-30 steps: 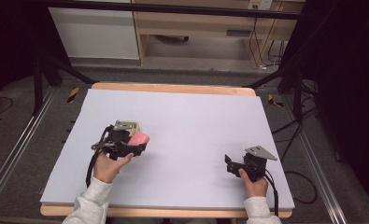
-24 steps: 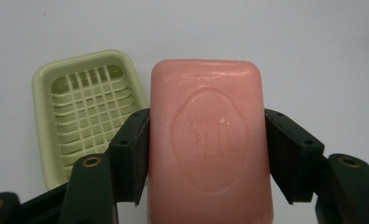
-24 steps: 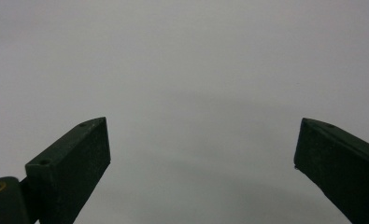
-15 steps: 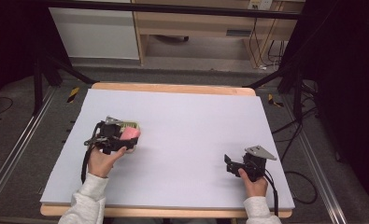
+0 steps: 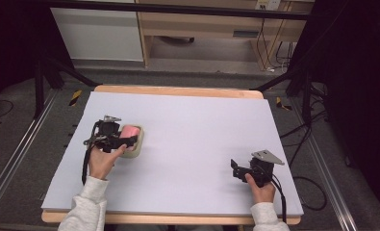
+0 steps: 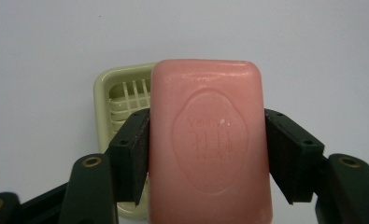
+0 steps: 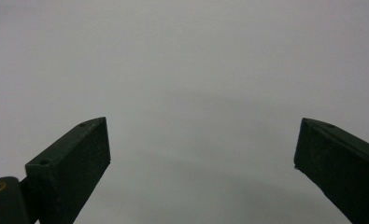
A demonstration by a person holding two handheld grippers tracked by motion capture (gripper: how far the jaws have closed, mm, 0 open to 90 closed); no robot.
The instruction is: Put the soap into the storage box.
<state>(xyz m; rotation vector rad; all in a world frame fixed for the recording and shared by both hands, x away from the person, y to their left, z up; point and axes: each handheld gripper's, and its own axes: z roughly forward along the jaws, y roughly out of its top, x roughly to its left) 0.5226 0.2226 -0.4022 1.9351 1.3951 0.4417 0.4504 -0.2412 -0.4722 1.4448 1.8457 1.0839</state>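
My left gripper (image 6: 209,154) is clamped on the pink soap bar (image 6: 210,140), one black pad pressed against each long side (the oval stamp on its face sits right between them). In the left gripper view the bar runs from the frame's centre down to the bottom edge, and behind it, to the left, shows the pale green soap dish (image 6: 112,93) with its slatted floor. I cannot tell whether the bar touches the dish. In the high view the soap (image 5: 131,132) and dish (image 5: 135,148) sit left of centre on the white table (image 5: 202,130). My right gripper (image 7: 203,154) has its jaws wide apart with nothing between them; it (image 5: 235,169) rests at the lower right, well apart from the soap.
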